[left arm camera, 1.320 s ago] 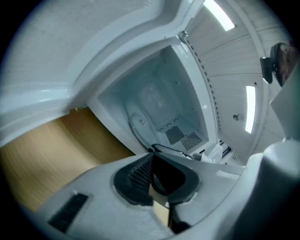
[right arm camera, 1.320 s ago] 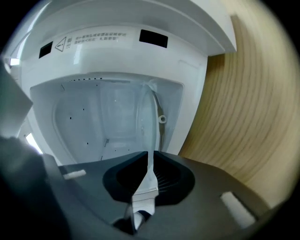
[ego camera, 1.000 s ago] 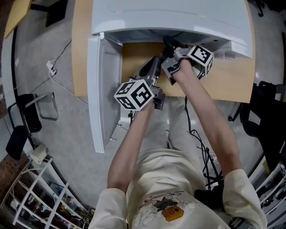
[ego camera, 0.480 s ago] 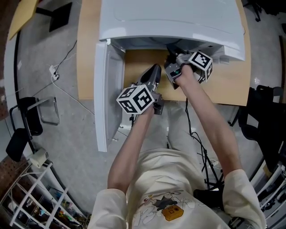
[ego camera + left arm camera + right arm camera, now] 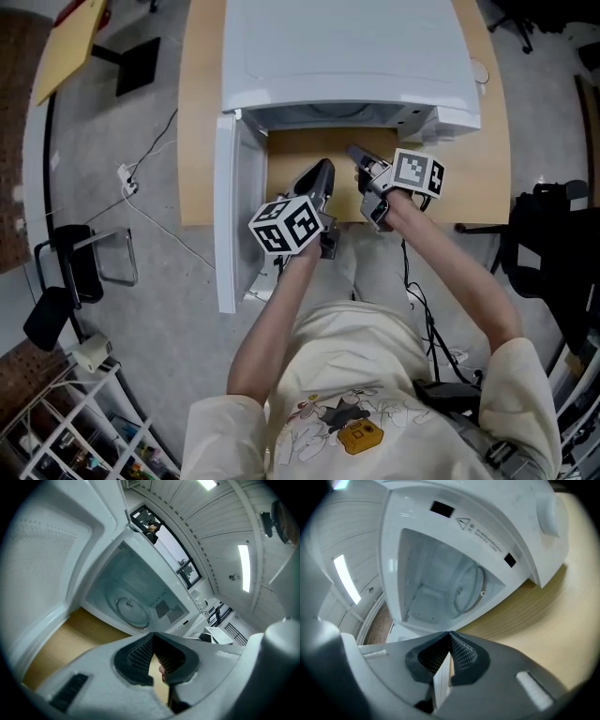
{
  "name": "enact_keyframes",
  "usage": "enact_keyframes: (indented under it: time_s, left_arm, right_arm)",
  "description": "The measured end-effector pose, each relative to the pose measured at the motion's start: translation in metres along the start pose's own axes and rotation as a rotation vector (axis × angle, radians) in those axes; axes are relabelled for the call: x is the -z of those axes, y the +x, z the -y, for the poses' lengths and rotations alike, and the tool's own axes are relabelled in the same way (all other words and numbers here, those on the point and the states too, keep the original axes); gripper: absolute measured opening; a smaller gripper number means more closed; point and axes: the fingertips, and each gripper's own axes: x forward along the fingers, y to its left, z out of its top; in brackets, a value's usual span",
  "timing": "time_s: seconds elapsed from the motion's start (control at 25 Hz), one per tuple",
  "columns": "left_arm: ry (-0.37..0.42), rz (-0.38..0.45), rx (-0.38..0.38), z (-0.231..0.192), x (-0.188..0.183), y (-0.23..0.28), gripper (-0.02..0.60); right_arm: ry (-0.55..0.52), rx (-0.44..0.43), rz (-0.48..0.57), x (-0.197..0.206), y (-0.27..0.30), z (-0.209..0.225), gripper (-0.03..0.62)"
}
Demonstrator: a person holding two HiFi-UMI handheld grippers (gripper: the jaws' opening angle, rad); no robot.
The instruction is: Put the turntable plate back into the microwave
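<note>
In front of the microwave (image 5: 347, 56), the left gripper (image 5: 323, 169) and right gripper (image 5: 355, 151) are hovering empty, jaws together, the right's just closed. The turntable plate (image 5: 132, 611) seems to be lying inside; check it is sitting flat

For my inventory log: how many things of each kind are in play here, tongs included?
microwave: 1
plate: 1
table: 1
tongs: 2
Total: 5
</note>
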Motion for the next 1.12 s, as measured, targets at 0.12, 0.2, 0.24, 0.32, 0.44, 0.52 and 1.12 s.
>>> enact_keyframes:
  time_s: [0.12, 0.2, 0.24, 0.32, 0.44, 0.52, 1.12]
  left_arm:
    - [0.020, -0.012, 0.007, 0.018, 0.002, -0.015, -0.002]
    - [0.060, -0.017, 0.008, 0.029, 0.001, -0.024, -0.002]
    - [0.085, -0.017, 0.003, 0.034, 0.001, -0.029, -0.002]
    - [0.136, -0.017, -0.014, 0.042, 0.002, -0.039, -0.002]
    - [0.199, -0.023, -0.033, 0.051, 0.006, -0.052, -0.002]
    - [0.228, -0.038, -0.029, 0.057, 0.009, -0.056, -0.002]
    - [0.233, -0.095, -0.007, 0.078, 0.038, -0.049, -0.002]
  right_arm:
    - [-0.176, -0.024, -0.070, 0.020, -0.029, -0.019, 0.005]
    - [-0.315, -0.035, -0.105, 0.031, -0.048, -0.032, 0.005]
    - [-0.393, -0.032, -0.115, 0.035, -0.056, -0.037, 0.005]
    - [-0.584, 0.014, -0.122, 0.039, -0.069, -0.044, 0.005]
    - [-0.819, 0.099, -0.120, 0.043, -0.079, -0.051, 0.005]
    - [-0.885, 0.104, -0.106, 0.043, -0.087, -0.060, 0.005]
    - [-0.911, 0.110, -0.114, 0.057, -0.118, -0.070, 0.005]
